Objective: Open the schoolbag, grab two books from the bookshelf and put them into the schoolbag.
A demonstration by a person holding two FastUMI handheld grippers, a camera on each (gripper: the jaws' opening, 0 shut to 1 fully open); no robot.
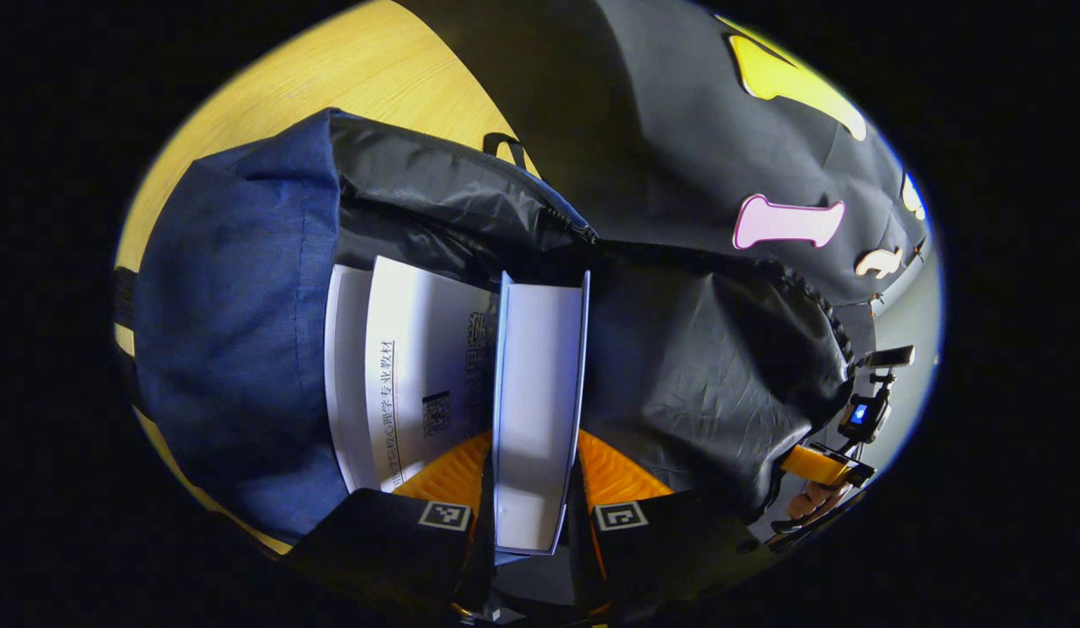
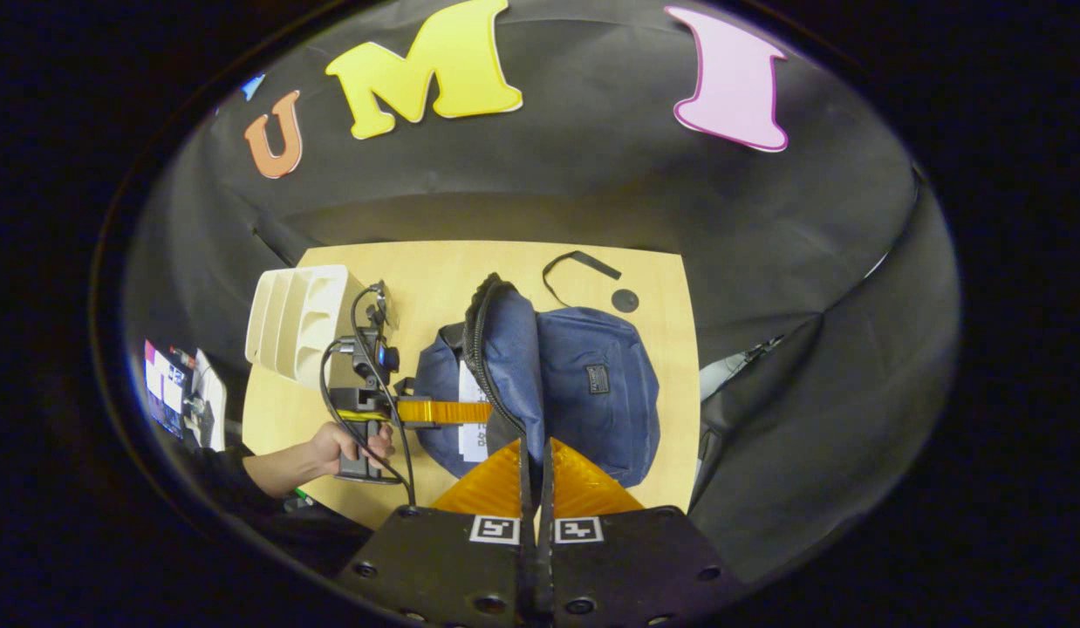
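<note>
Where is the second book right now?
In the left gripper view, the second book stands between the left gripper jaws, partway inside the open schoolbag, beside the first book.

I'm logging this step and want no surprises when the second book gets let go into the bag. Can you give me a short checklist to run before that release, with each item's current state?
1. Schoolbag unzipped, mouth open: ok.
2. First book already inside: ok, it lies in the opening against the blue wall.
3. Second book held by the left claw: ok, a finger on each side of it.
4. Second book past the zipper edge: ok, its far end sits among the black lining.
5. Right claw pinching the bag's rim to keep it open: cannot tell; its fingers are together at the edge.
6. Room below the second book: cannot tell.
</note>
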